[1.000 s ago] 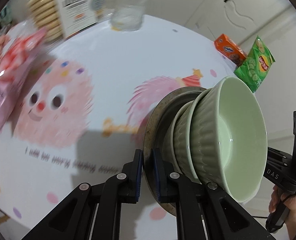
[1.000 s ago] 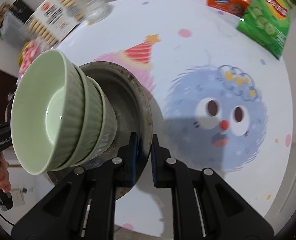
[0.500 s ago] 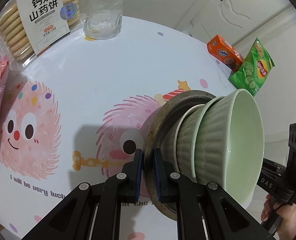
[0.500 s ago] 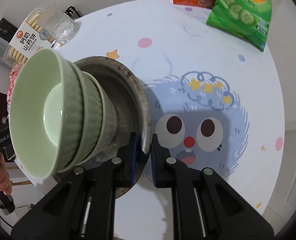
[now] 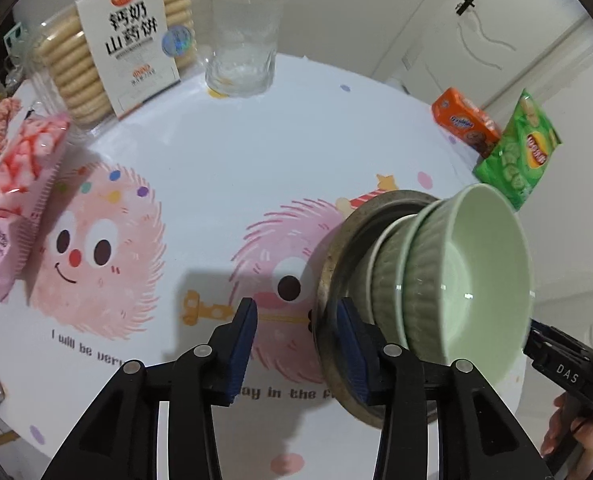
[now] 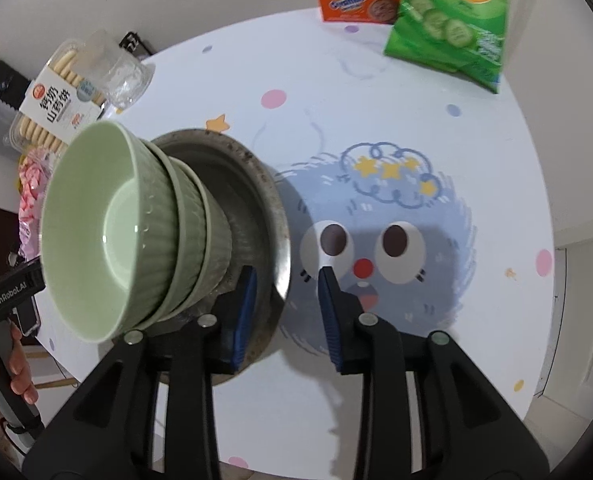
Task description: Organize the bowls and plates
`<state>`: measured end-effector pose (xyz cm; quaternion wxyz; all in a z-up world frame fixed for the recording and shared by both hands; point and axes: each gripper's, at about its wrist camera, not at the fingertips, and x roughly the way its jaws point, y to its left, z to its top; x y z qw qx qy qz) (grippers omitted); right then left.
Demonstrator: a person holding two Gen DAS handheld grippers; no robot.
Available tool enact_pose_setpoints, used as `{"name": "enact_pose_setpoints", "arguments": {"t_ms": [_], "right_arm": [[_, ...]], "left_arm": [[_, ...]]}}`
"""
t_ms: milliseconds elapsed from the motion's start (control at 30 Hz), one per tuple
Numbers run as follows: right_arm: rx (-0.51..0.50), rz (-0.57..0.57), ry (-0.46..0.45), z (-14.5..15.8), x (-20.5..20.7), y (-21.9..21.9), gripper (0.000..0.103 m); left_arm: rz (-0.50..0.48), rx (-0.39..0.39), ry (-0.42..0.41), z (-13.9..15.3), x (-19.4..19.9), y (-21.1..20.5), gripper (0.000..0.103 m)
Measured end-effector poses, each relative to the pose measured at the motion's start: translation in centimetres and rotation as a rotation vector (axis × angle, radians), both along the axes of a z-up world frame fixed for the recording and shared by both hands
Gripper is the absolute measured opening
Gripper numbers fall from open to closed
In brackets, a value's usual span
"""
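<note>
A worn metal plate (image 5: pixel 338 264) (image 6: pixel 256 184) sits on the white cartoon tablecloth with stacked green ribbed bowls (image 5: pixel 468 284) (image 6: pixel 108 232) on it. My left gripper (image 5: pixel 296 346) is open, its jaws spread on either side of the plate's near rim. My right gripper (image 6: pixel 284 312) is open too, one jaw over the plate, the other outside the opposite rim. Neither pinches the rim.
A biscuit pack (image 5: pixel 108 60) and a glass (image 5: pixel 242 48) stand at the table's far side, pink snack bags (image 5: pixel 20 184) to the left. An orange box (image 6: pixel 356 0) and a green chip bag (image 6: pixel 452 20) lie near the far right edge.
Both grippers were shut on the plate's rim and have opened. The plate with the bowls has come down onto the table and the view has steadied.
</note>
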<state>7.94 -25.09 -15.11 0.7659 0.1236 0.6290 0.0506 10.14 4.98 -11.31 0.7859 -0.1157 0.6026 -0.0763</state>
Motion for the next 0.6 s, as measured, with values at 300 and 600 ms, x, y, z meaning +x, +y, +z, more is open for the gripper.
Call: {"name": "enact_pose_setpoints", "arguments": {"t_ms": [300, 600], "right_arm": [[-0.051, -0.011, -0.056, 3.7, -2.2, -0.3, 0.082], [-0.101, -0.016, -0.064, 5.3, -3.8, 0.5, 0.090]], "left_arm": [[-0.043, 0.020, -0.053, 3.2, -2.7, -0.9, 0.076], [-0.065, 0.094, -0.068, 5.0, -5.5, -2.8, 0.084]]}}
